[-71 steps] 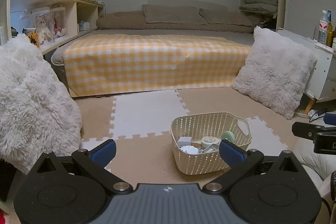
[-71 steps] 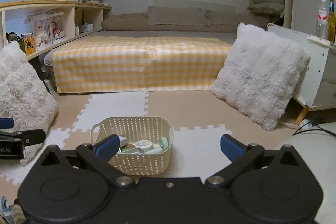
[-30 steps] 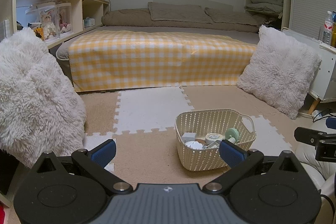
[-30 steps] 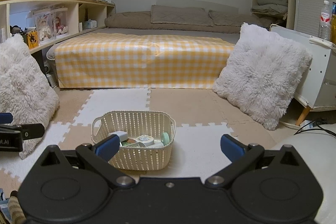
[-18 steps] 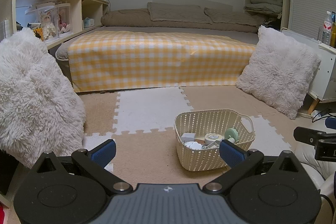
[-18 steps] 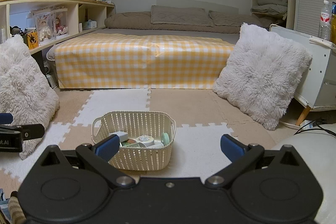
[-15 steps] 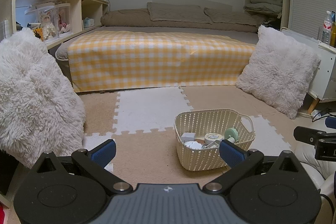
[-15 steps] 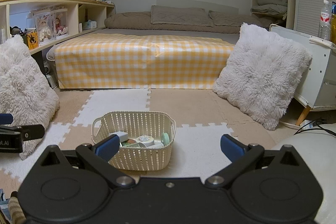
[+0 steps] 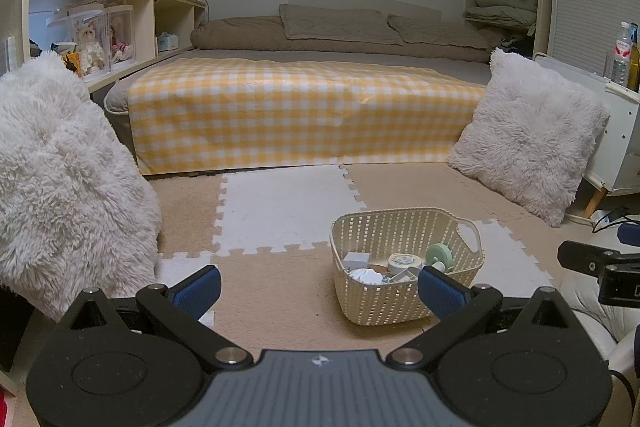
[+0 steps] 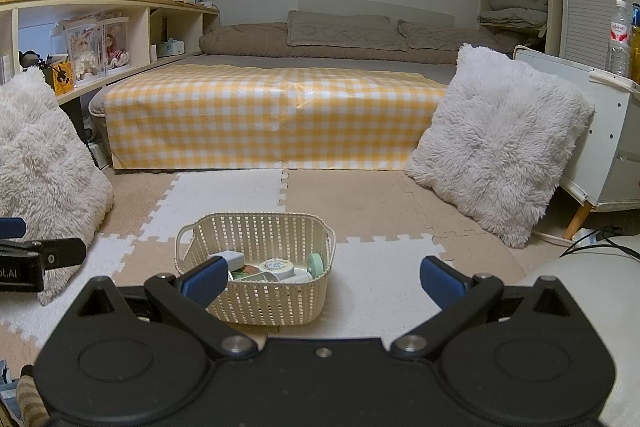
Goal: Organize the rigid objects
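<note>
A cream perforated basket [image 9: 380, 235] stands on the foam floor mat; it also shows in the right wrist view [image 10: 256, 227]. It holds several small items: a round tin [image 9: 405, 260], a green disc [image 9: 439, 255], a white box [image 9: 356, 260]. My left gripper [image 9: 320, 291] is open and empty, with the basket ahead and to the right of it. My right gripper [image 10: 322, 281] is open and empty, with the basket ahead and to the left of it. Both hang above the floor, apart from the basket.
A bed with a yellow checked cover [image 9: 296, 119] lies behind the mat. Fluffy white pillows lean at the left [image 9: 60, 187] and the right [image 9: 528, 135]. A shelf unit [image 9: 100, 39] runs along the left wall. A white cabinet [image 10: 604, 135] with bottles stands at the right.
Both grippers have backed off slightly and risen over the past seconds; the basket sits a little farther away. In the last half second nothing has visibly moved.
</note>
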Motion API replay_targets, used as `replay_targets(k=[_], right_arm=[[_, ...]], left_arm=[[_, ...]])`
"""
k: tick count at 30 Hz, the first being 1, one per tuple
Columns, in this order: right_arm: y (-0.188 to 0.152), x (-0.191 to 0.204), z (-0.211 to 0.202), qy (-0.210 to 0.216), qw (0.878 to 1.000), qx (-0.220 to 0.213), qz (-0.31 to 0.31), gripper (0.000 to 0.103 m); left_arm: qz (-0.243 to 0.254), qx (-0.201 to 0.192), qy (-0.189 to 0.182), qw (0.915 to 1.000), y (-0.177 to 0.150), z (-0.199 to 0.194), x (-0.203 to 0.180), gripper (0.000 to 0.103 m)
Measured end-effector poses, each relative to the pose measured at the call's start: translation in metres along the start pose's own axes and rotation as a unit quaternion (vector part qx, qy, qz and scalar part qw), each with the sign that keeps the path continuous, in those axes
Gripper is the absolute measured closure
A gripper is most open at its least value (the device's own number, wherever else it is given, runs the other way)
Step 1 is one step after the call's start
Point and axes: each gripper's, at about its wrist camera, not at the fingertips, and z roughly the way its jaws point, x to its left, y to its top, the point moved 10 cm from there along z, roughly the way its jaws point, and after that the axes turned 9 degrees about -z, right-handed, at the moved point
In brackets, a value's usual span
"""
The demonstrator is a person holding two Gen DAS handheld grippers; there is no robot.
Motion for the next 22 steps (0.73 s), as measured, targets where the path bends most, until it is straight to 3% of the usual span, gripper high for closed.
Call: replay_targets(k=[22], right_arm=[[-0.0003,-0.0002,0.0,0.0,1.0,0.0,0.0,0.0]], left_arm=[[-0.001,0.002,-0.001,1.0,-0.0013,-0.0003,-0.0011,0.0]])
